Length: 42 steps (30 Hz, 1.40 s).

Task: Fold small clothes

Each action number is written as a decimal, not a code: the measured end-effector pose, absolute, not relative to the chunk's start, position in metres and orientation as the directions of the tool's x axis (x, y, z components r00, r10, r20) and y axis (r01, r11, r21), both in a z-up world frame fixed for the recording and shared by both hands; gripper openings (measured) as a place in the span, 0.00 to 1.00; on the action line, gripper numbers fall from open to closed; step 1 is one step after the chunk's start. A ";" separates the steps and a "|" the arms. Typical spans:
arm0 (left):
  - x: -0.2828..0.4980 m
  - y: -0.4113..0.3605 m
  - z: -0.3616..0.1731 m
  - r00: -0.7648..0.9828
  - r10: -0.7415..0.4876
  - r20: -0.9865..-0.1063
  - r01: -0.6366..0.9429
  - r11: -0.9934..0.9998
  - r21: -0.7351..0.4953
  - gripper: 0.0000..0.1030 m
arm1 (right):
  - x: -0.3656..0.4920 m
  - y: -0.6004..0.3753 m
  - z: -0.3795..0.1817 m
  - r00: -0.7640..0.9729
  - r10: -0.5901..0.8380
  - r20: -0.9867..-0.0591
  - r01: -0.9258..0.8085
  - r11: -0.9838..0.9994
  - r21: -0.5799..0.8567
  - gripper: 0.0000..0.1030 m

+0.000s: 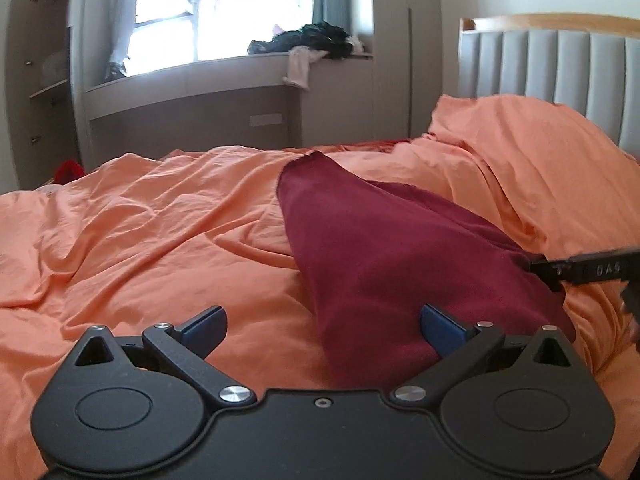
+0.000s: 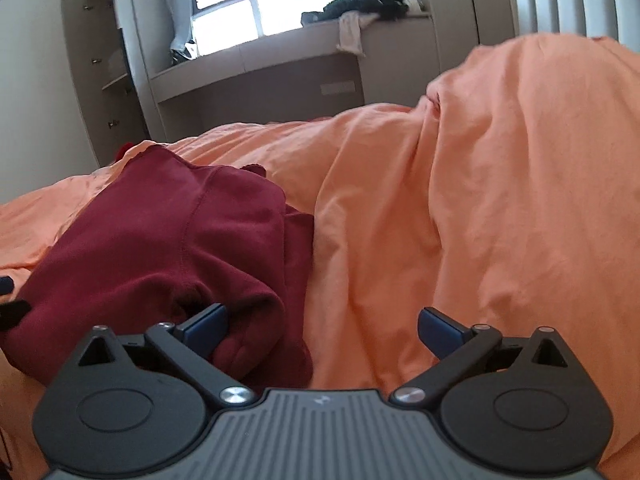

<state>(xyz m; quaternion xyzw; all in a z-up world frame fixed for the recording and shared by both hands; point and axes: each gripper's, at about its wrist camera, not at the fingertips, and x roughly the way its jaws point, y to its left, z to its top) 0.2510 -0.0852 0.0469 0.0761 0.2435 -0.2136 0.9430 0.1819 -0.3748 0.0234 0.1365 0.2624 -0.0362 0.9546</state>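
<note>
A dark red garment lies folded on the orange bedsheet, stretching away from me. My left gripper stands open at its near end; the right pad rests over the cloth and the left pad over bare sheet. A finger of the right gripper touches the garment's right edge. In the right wrist view the garment shows a seam and a bunched near corner. My right gripper is open, its left pad against that corner and nothing pinched. The left gripper's fingertip peeks in at the left edge.
An orange-covered pillow mound rises on the right before a grey padded headboard. Beyond the bed a window ledge carries a pile of dark clothes. Open shelves stand at the left, and something red sits at the bed's far-left edge.
</note>
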 end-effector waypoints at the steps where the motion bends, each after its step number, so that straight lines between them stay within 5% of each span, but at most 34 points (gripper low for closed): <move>1: 0.254 -0.087 0.046 0.785 -0.370 -0.497 0.444 0.895 0.036 1.00 | 0.180 -0.375 0.026 0.871 0.002 -0.491 0.136 0.960 0.245 1.00; 6: 0.264 -0.082 0.036 0.758 -0.418 -0.501 0.437 0.895 -0.086 1.00 | 0.175 -0.371 0.043 0.939 0.006 -0.343 0.098 0.953 0.285 1.00; 11: 0.275 -0.072 0.030 0.711 -0.469 -0.523 0.427 0.880 -0.208 1.00 | 0.190 -0.363 0.039 0.929 0.054 -0.365 0.075 0.941 0.331 1.00; 20: 0.267 -0.068 0.023 0.735 -0.471 -0.487 0.431 0.880 -0.201 1.00 | 0.212 -0.364 0.004 0.850 0.161 -0.501 0.105 0.880 0.462 1.00; 25: 0.268 -0.067 0.021 0.735 -0.475 -0.484 0.433 0.878 -0.205 1.00 | 0.210 -0.384 -0.018 0.858 0.234 -0.458 0.150 0.738 0.658 1.00; 36: 0.265 -0.062 0.013 0.746 -0.515 -0.422 0.472 0.856 -0.210 1.00 | 0.212 -0.382 -0.011 0.846 0.235 -0.479 0.161 0.744 0.648 1.00; 42: 0.264 -0.061 0.012 0.747 -0.517 -0.418 0.474 0.855 -0.210 1.00 | 0.219 -0.426 -0.013 0.873 0.347 -0.343 0.080 0.591 0.803 0.96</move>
